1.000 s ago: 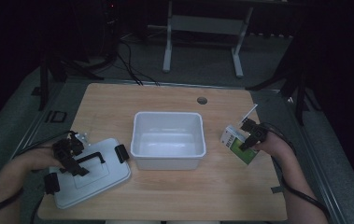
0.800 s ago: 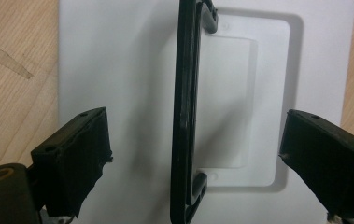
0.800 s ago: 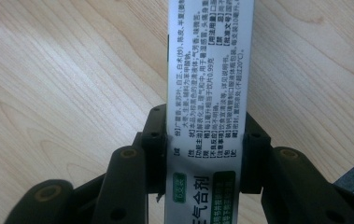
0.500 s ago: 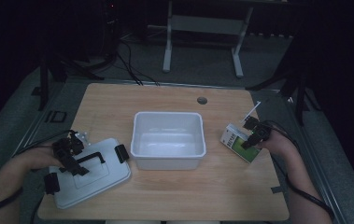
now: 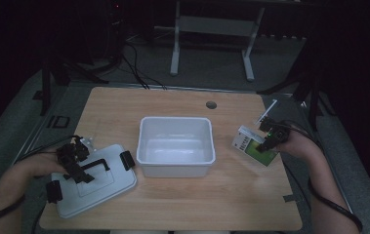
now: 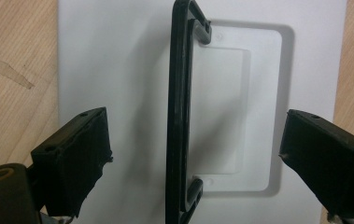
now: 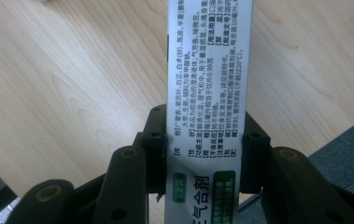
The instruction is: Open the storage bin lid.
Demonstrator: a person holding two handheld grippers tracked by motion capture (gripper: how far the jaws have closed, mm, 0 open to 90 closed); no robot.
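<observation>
left gripper (image 6: 193,154): jaws gaping wide, straddling black handle (image 6: 180,112) of grey lid (image 5: 92,183), left of white tub (image 5: 176,146)
right gripper (image 7: 202,140): jaws clamping medicine box (image 7: 206,84), right of tub
box: lower end being cut off by frame
desk (image 5: 173,209): dim

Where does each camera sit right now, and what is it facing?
High view: above the person's side, looking forward and down at the table; both forearms show.
Left gripper view: on the left gripper, looking down at the lid; open jaws straddle its handle.
Right gripper view: on the right gripper, jaws clamping the box.
Shared: lid and box appear in the high view.
</observation>
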